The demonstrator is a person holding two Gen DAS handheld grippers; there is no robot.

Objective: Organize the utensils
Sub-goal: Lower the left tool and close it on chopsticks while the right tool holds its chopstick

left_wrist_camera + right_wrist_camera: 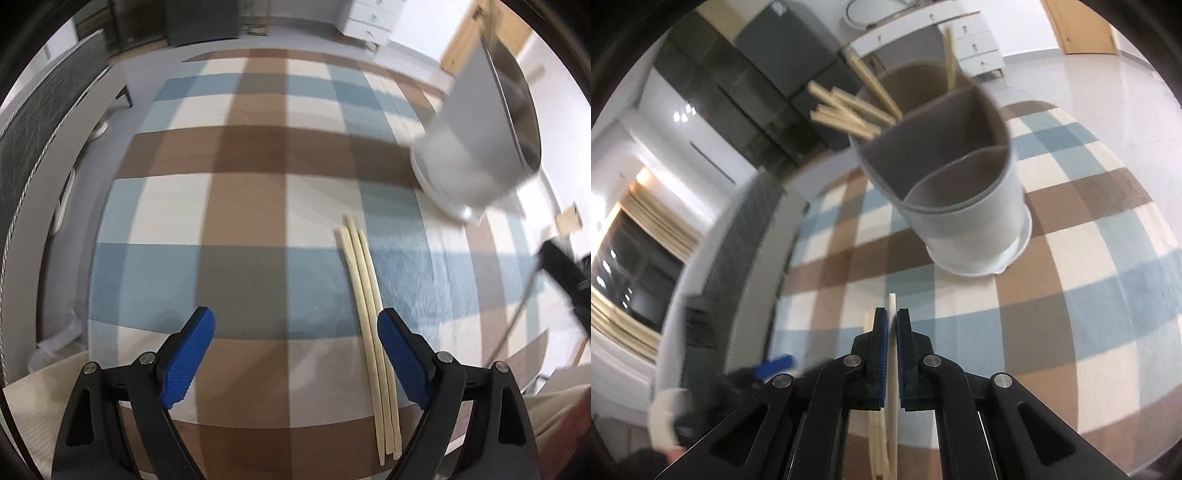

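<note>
The right gripper (892, 325) is pinching one chopstick (892, 301) at lower centre, below the holder (967, 221); the left gripper (295, 332) is gaping wide beside three chopsticks (369, 314) lying on the bench (243, 206).

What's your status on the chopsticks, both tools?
Left tool open, empty, above the table. Right tool shut on one chopstick. Three chopsticks loose on tablecloth. Holder ahead, path unobstructed.

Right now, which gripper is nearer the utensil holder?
Right. The right gripper, shut on a chopstick, sits just short of the utensil holder. The left gripper hangs open over the loose chopsticks, farther back from it.
</note>
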